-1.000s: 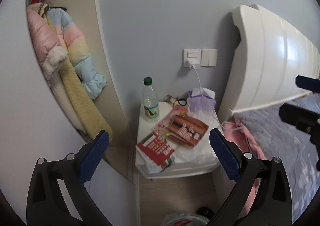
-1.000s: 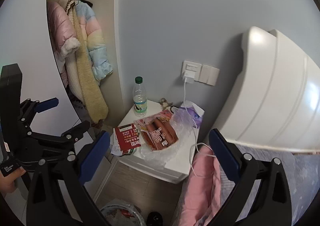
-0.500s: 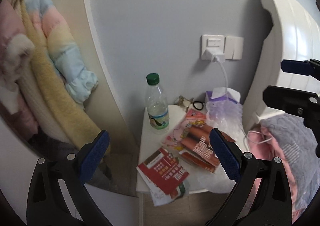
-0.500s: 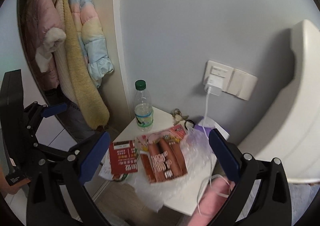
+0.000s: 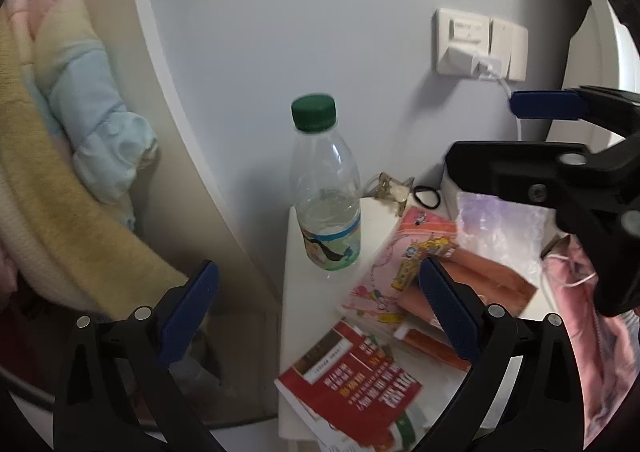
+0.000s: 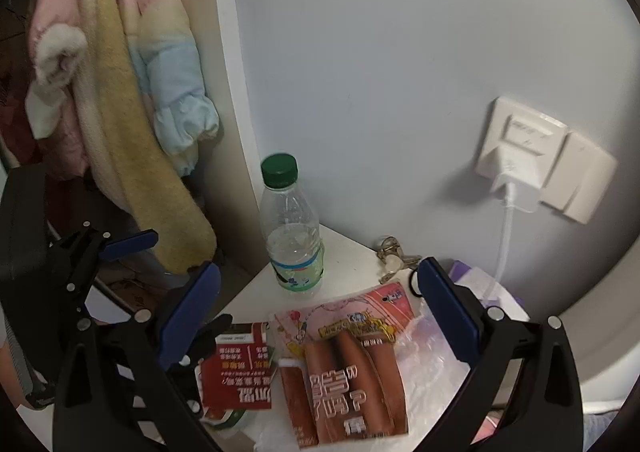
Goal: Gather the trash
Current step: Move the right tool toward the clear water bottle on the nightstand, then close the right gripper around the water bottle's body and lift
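Note:
A clear plastic bottle with a green cap stands upright on the white nightstand. In front of it lie a pink sausage wrapper, a red printed packet and a crumpled clear plastic bag. My left gripper is open and empty, facing the bottle from a short way off. My right gripper is open and empty over the wrappers. It also shows at the right of the left wrist view.
Padded coats and a yellow fleece hang in the open wardrobe at left. A wall socket holds a white charger with its cable. Keys and a black hair tie lie at the nightstand's back. Pink cloth lies at right.
Both grippers have moved in towards the nightstand, so the bottle and wrappers look much larger. Both remain open and nothing on the nightstand has moved.

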`<state>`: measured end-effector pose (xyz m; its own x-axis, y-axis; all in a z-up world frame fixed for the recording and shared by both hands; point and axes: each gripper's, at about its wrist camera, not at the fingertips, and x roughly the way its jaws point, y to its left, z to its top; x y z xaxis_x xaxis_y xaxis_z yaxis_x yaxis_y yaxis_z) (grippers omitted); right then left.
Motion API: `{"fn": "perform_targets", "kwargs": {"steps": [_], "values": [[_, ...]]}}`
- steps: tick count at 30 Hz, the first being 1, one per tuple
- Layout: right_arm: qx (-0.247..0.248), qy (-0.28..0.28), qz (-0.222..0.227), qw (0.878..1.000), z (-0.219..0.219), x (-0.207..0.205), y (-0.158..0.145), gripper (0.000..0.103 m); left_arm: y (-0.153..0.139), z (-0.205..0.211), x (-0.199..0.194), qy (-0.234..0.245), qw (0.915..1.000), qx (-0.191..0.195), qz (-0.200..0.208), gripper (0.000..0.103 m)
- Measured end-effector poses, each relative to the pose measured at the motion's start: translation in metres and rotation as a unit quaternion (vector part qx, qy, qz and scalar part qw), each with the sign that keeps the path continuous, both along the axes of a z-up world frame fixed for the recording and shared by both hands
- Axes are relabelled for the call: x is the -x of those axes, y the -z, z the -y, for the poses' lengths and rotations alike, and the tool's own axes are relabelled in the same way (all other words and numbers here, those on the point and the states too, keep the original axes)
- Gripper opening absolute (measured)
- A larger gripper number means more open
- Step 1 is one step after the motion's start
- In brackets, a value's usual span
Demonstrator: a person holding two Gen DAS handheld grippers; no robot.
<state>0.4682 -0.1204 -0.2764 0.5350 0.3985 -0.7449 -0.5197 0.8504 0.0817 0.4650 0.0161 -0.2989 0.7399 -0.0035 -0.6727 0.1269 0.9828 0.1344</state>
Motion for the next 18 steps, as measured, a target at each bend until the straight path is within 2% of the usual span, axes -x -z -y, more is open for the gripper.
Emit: {"fn": "perform_targets", "kwargs": {"steps": [10, 18], "values": [[0.005, -0.04, -0.005, 0.999, -0.023, -0.032, 0.046, 0.096, 0.042, -0.017, -0.035, 0.003, 1.0, -0.002, -0.007, 0.097], [0.002, -0.054, -0.004, 0.999, -0.043, -0.048, 0.072, 0.096, 0.069, -0.023, -0.053, 0.012, 0.9999, -0.006, -0.006, 0.097]]}}
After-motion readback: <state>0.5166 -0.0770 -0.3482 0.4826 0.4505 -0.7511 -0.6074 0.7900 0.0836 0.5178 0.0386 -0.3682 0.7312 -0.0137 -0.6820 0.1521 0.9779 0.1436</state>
